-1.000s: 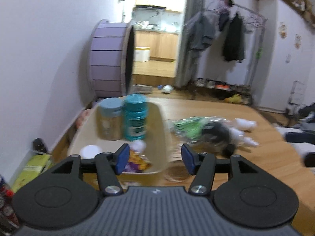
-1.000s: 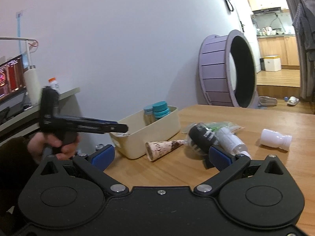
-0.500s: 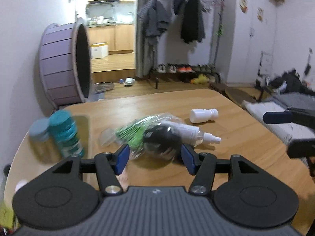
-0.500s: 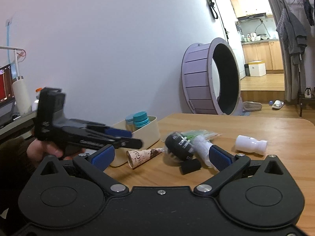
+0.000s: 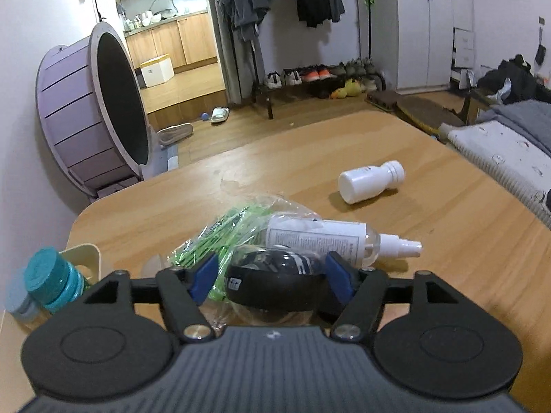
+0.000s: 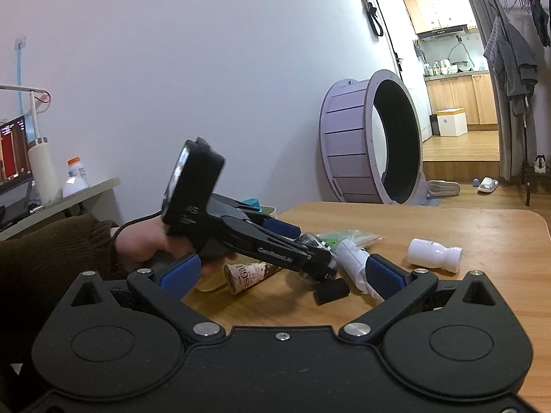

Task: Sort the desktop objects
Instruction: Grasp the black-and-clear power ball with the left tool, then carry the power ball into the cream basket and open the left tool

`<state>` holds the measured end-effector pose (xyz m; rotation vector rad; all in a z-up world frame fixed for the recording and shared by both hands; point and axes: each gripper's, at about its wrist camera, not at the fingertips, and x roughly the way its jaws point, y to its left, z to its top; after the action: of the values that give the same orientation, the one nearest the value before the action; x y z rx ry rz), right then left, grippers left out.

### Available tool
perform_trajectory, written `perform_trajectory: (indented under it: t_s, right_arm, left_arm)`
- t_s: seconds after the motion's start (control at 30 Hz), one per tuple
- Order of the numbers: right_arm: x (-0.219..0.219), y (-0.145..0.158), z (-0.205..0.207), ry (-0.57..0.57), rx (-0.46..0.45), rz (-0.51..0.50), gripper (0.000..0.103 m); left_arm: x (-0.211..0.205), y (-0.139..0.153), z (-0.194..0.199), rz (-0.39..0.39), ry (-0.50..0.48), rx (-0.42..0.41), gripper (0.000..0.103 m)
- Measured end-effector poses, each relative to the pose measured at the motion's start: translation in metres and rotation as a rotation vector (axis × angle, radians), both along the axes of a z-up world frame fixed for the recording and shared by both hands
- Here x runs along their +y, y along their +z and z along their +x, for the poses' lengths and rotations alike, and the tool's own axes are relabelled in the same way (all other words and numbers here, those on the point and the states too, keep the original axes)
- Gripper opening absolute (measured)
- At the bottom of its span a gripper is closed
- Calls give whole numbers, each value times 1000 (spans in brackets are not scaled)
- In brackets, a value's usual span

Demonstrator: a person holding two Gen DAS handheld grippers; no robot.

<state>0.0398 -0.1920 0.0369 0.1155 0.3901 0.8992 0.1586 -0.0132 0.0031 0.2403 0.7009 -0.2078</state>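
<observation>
My left gripper (image 5: pixel 272 277) is open, its blue pads standing on either side of a black round container (image 5: pixel 275 285) wrapped in clear plastic on the wooden table (image 5: pixel 430 241). Just beyond it lie a clear spray bottle (image 5: pixel 320 239) and a bagged pack of green sticks (image 5: pixel 224 237). A white bottle (image 5: pixel 368 180) lies on its side further right. In the right wrist view a hand holds the left gripper (image 6: pixel 311 246) low over that pile. My right gripper (image 6: pixel 282 275) is open and holds nothing, close to a cone-shaped packet (image 6: pixel 248 275) and a small black block (image 6: pixel 330 290).
A cream bin (image 5: pixel 86 254) at the table's left edge holds a teal-lidded jar (image 5: pixel 48 278) and a pale-blue-lidded jar (image 5: pixel 15 299). A purple wheel (image 5: pixel 89 110) stands on the floor past the table. A sleeve (image 6: pixel 51 258) fills the left of the right wrist view.
My left gripper swung right from the bin and came down over the black container, which now sits between its pads. The right gripper stayed open and drifted a little.
</observation>
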Motion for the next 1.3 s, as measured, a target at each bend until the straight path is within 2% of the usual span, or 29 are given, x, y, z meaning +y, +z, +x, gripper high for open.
perform_trajectory:
  t_s: [0.1, 0.3, 0.47, 0.63, 0.73, 0.93, 1.3]
  right_arm:
    - [0, 1, -3, 2, 0, -6, 103]
    - [1, 3, -3, 11, -1, -7, 103]
    - [2, 3, -3, 21, -2, -6, 103]
    - [4, 3, -4, 30, -3, -9, 103]
    - [5, 2, -4, 37, -2, -12, 103]
    - [6, 0, -4, 43, 8, -19, 103]
    - [6, -2, -4, 40, 18, -14, 103]
  left_arm:
    - [1, -1, 2, -6, -1, 25, 70]
    - [13, 1, -16, -78, 23, 7, 65]
    - [23, -4, -49, -117, 63, 16, 63]
    - [34, -9, -78, -200, 75, -45, 63]
    - [33, -7, -85, -190, 59, -101, 66]
    - [24, -12, -75, -146, 35, -93, 71]
    - [29, -23, -68, -178, 46, -97, 70]
